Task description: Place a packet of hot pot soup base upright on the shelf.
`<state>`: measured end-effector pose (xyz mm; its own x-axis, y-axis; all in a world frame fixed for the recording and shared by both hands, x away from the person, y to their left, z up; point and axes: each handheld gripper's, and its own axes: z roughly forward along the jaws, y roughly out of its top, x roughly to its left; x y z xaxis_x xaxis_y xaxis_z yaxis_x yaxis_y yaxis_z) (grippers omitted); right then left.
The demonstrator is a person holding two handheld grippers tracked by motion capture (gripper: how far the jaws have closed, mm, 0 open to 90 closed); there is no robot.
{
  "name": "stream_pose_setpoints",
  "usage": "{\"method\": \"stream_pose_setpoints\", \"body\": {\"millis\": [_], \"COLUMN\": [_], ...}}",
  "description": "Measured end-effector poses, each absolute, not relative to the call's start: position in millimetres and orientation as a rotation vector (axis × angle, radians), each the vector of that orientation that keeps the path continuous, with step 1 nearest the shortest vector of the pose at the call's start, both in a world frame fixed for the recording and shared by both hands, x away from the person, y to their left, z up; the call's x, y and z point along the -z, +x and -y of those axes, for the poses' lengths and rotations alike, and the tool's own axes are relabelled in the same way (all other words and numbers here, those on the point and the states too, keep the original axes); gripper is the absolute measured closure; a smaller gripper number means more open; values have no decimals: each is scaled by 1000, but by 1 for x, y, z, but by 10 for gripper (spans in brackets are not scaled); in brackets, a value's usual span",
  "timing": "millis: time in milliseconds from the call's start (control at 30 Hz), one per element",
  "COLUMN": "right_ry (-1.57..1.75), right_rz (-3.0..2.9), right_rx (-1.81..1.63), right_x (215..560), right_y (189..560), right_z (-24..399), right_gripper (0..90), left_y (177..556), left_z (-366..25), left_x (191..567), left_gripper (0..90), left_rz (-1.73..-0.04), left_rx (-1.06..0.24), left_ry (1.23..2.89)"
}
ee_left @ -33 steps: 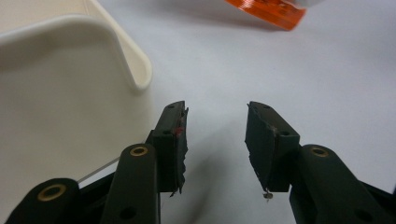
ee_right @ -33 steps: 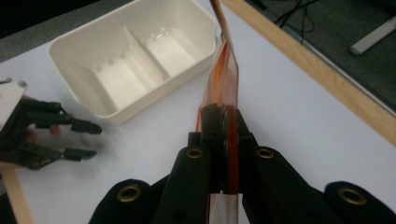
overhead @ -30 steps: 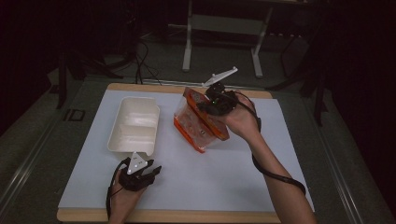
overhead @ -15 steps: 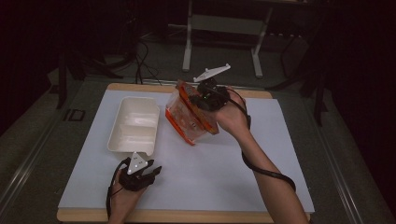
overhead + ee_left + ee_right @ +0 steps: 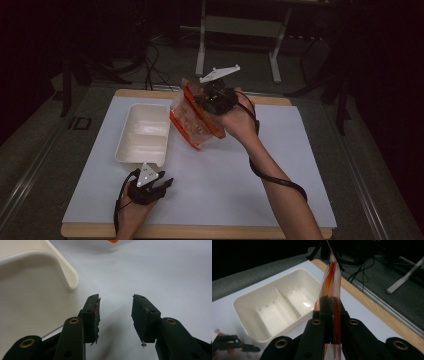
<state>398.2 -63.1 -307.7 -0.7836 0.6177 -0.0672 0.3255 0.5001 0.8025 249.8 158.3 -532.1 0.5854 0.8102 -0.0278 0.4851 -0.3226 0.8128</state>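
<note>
Nearest the person's edge of the table, the left gripper (image 5: 161,183) rests low on the white mat (image 5: 210,185), its jaws standing apart with nothing between them — in the left gripper view the two black pads (image 5: 93,315) frame only bare mat. Just beyond it sits the cream container (image 5: 144,134), a two-compartment box with a divider across the middle, lying flat on the mat with one rounded corner (image 5: 71,280) right beside the left gripper's jaws.

Further up, the right gripper (image 5: 204,102) is held above the mat, past the middle of the table. Its jaws are clamped together on the edge of a clear lid with an orange rim (image 5: 192,117) — the right gripper view shows the thin lid (image 5: 331,285) pinched between the pads and standing nearly on edge. From above, the lid hangs tilted, its lower corner close to the mat and its face just beside the container's right wall, though I can't tell if they touch.

Beyond the wooden table edge (image 5: 280,100) stand the legs of a grey metal frame (image 5: 240,25) on the dark floor.
</note>
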Motion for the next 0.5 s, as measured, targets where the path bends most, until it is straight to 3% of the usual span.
{"method": "stream_pose_setpoints", "body": {"millis": [500], "right_ry": [772], "right_rz": [-2343], "right_rx": [-1260], "right_x": [301], "right_y": [406], "right_z": [42], "right_gripper": [900], "left_y": [249], "left_z": [-159], "left_x": [532], "left_gripper": [578], "left_rz": [-1027], "left_rx": [-497], "left_ry": [1987]}}
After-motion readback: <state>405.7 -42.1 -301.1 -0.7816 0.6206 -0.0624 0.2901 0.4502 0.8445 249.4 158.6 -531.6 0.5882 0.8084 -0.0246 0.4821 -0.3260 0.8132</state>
